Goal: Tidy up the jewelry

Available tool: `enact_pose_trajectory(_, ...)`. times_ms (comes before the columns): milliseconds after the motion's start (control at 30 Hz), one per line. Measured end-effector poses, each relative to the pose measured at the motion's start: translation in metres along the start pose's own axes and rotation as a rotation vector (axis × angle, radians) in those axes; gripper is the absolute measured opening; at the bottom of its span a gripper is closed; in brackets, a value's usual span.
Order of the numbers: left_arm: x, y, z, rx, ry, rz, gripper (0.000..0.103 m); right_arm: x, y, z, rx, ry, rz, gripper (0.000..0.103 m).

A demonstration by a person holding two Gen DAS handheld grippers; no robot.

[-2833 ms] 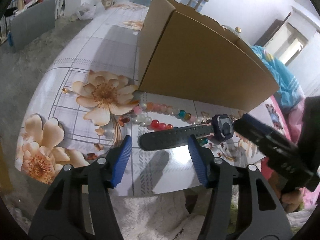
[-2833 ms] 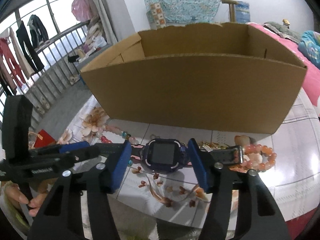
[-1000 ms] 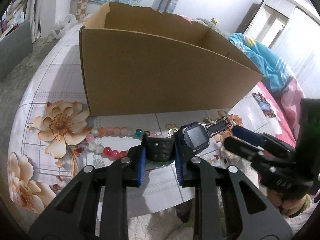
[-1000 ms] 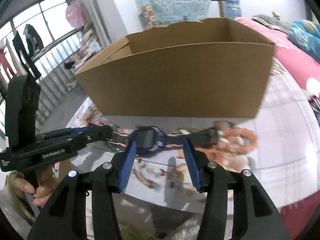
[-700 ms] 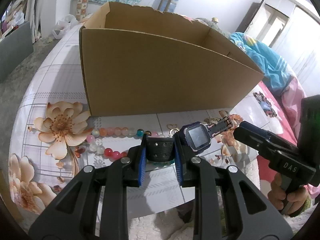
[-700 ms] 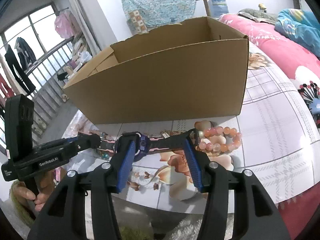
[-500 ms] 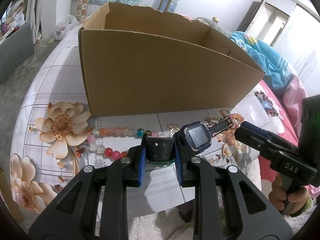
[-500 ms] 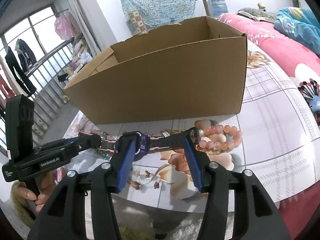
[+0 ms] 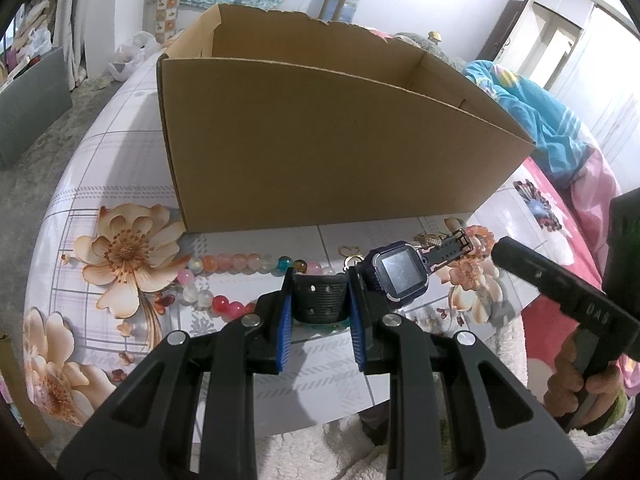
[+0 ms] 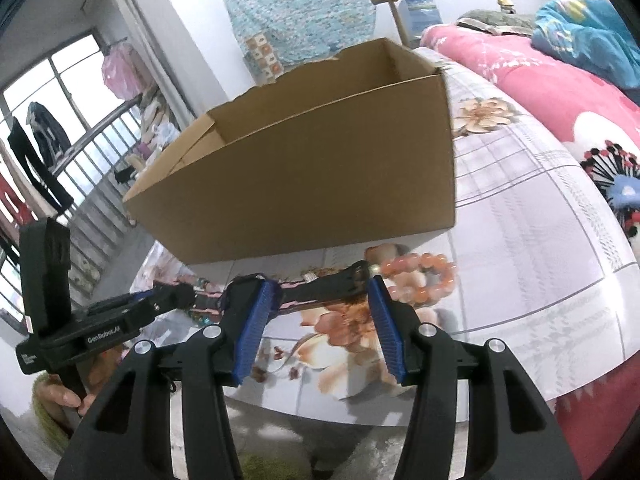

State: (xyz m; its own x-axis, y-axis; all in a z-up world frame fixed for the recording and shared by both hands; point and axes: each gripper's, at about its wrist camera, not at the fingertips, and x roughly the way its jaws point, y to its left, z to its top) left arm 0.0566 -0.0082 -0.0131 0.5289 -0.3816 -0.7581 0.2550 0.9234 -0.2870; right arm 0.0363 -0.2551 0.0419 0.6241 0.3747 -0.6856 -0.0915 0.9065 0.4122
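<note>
A dark blue smartwatch (image 9: 400,276) with a black and pink strap hangs just above the table, in front of an open cardboard box (image 9: 320,152). My left gripper (image 9: 319,308) is shut on the black strap, with the watch face sticking out to its right. The right wrist view shows the left gripper (image 10: 180,295) holding that strap (image 10: 328,284), which runs across just past my right fingertips. My right gripper (image 10: 320,320) is open and its blue pads (image 10: 256,320) press on nothing. An orange bead bracelet (image 10: 420,280) lies just beyond the right pad.
A long string of mixed coloured beads (image 9: 240,262) lies on the flowered tablecloth (image 9: 120,160) left of the watch. Small gold pieces (image 9: 348,254) sit near the box's front wall. A pink bed (image 10: 560,92) runs along the right. The table's near edge is just under both grippers.
My left gripper, open around the strap at first, has shut on it. My right gripper has slid right from around the watch face to the strap's end and rolled.
</note>
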Motion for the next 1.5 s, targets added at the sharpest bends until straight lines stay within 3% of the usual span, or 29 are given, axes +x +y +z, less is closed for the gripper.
enact_pose_trajectory(100, 0.0, -0.001, 0.0, 0.003, -0.002, 0.006, 0.023, 0.002, -0.004, 0.004, -0.004, 0.002, 0.005, 0.05)
enact_pose_trajectory(433, 0.004, -0.002, 0.0, 0.005, 0.002, 0.007, 0.023, 0.023, -0.004, 0.018, -0.019, 0.037, 0.012, 0.034)
enact_pose_trajectory(867, 0.006, -0.001, -0.001, 0.005, 0.005, 0.004, 0.023, 0.043, -0.011, 0.019, 0.009, 0.1, -0.061, 0.03)
enact_pose_trajectory(1000, 0.006, -0.001, -0.001, 0.005, 0.006, 0.002, 0.023, 0.05, -0.015, 0.018, 0.034, 0.134, -0.038, 0.03)
enact_pose_trajectory(1300, 0.007, -0.003, -0.003, 0.007, 0.003, 0.003, 0.023, 0.037, 0.0, 0.02, -0.02, 0.083, -0.02, 0.03)
enact_pose_trajectory(1500, 0.007, -0.003, -0.002, 0.006, 0.004, 0.002, 0.023, 0.041, -0.002, 0.019, 0.01, 0.09, 0.009, 0.023)
